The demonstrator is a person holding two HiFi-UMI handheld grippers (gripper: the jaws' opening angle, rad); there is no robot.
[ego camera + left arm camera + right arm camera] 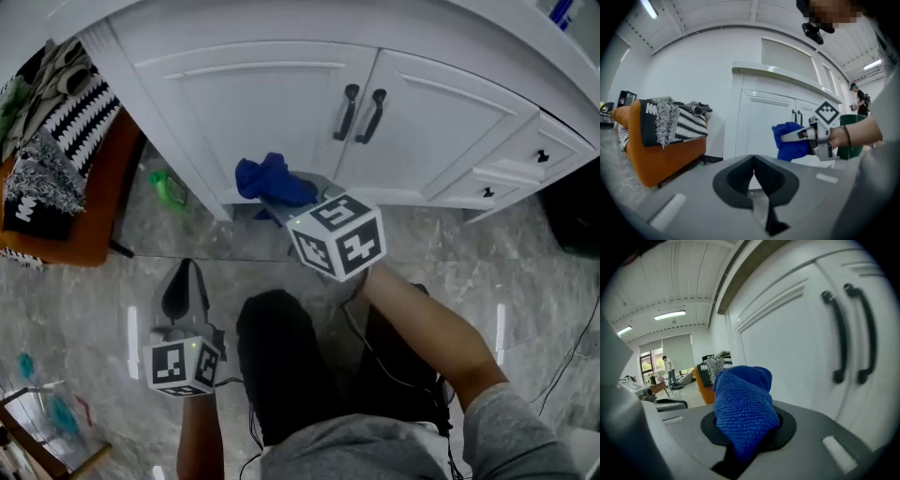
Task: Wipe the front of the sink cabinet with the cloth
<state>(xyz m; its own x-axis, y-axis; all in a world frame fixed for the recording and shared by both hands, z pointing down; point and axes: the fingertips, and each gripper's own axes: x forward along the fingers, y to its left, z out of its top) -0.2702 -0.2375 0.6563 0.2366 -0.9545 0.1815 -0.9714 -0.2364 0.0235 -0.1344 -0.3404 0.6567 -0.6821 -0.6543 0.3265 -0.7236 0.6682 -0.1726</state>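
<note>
Right gripper [286,200] holds cloth [267,178] near lower edge of sink cabinet [253,103].

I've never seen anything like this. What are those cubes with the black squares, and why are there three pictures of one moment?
No robot here: a person holds a hand-held gripper, a two-jaw tong, in each hand; the patterned cubes are parts of them. One picture comes from a camera on the person's head, looking down; the other two from cameras riding on each tool. The right hand-held gripper is shut on a blue cloth, close to the white cabinet door with dark handles. The left hand-held gripper hangs lower, jaws together, empty. An orange seat with patterned throws stands at the left.
</note>
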